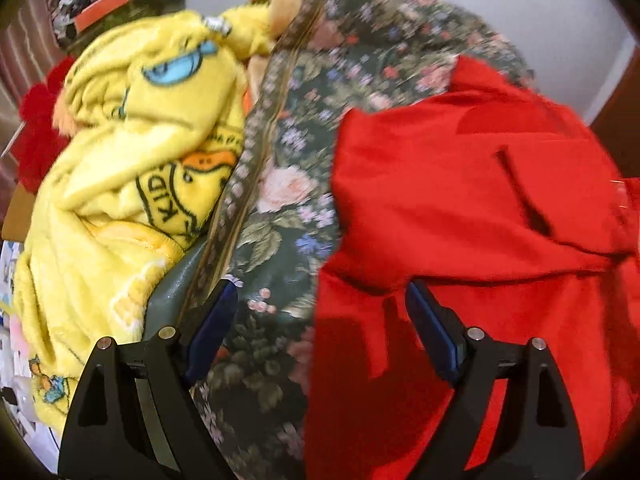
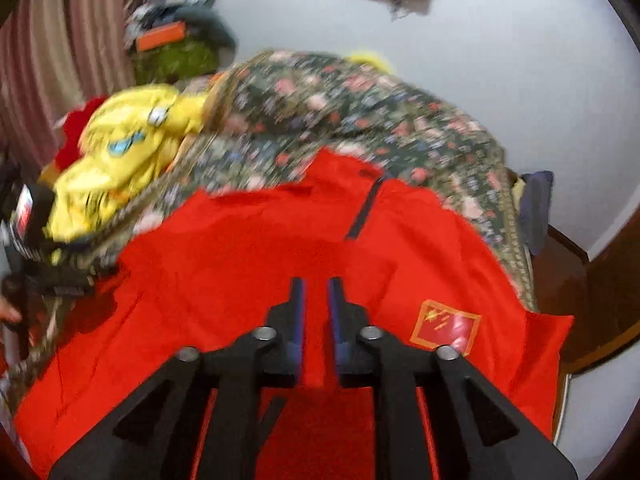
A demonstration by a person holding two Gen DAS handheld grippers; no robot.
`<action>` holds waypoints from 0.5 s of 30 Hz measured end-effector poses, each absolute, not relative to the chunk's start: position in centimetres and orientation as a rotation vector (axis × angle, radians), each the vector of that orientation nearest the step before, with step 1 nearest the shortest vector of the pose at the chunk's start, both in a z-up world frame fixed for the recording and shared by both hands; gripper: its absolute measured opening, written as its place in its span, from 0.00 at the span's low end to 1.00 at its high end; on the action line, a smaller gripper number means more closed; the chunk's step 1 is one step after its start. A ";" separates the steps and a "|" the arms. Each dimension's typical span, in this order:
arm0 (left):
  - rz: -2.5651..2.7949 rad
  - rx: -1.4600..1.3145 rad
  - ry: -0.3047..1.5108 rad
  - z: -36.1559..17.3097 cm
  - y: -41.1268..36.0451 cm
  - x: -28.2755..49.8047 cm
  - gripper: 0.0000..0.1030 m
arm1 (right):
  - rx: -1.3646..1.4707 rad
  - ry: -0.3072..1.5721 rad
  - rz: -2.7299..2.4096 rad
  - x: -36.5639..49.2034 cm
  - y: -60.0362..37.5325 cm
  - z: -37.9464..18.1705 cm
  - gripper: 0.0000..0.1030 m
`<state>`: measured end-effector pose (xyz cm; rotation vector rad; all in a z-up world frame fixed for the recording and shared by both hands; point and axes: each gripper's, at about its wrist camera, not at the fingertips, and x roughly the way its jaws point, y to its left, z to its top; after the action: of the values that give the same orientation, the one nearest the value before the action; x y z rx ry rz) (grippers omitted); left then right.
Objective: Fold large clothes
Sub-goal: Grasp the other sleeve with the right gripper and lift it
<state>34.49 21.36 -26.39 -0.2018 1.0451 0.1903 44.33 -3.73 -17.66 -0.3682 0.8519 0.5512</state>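
Floral bedspread (image 1: 288, 184) carries it all: red garment (image 1: 460, 208) at 4 o'clock, yellow fleece blanket (image 1: 132, 152) at 9.

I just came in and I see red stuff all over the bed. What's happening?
Someone is folding a big red garment spread on a flowery bedspread. The right hand-held gripper is nearly closed with a fold of the red cloth between its fingers. The left hand-held gripper is wide open over the garment's edge, holding nothing. A yellow fleece blanket sits bunched up to one side.
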 end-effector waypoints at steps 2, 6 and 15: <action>0.173 -0.194 1.025 -25.5 20.8 34.0 0.84 | -0.419 0.845 0.571 43.5 -2.6 -18.7 0.37; 0.129 -0.188 0.988 -24.2 19.8 33.8 0.84 | -0.508 0.840 0.618 42.1 0.1 -20.8 0.44; 0.135 -0.218 1.057 -28.0 19.8 37.2 0.84 | -0.575 0.913 0.648 42.4 3.7 -24.2 0.44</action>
<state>37.25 19.82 -27.96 -0.2180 1.0570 0.1352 42.45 3.74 -24.18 -0.5745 0.9130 0.6484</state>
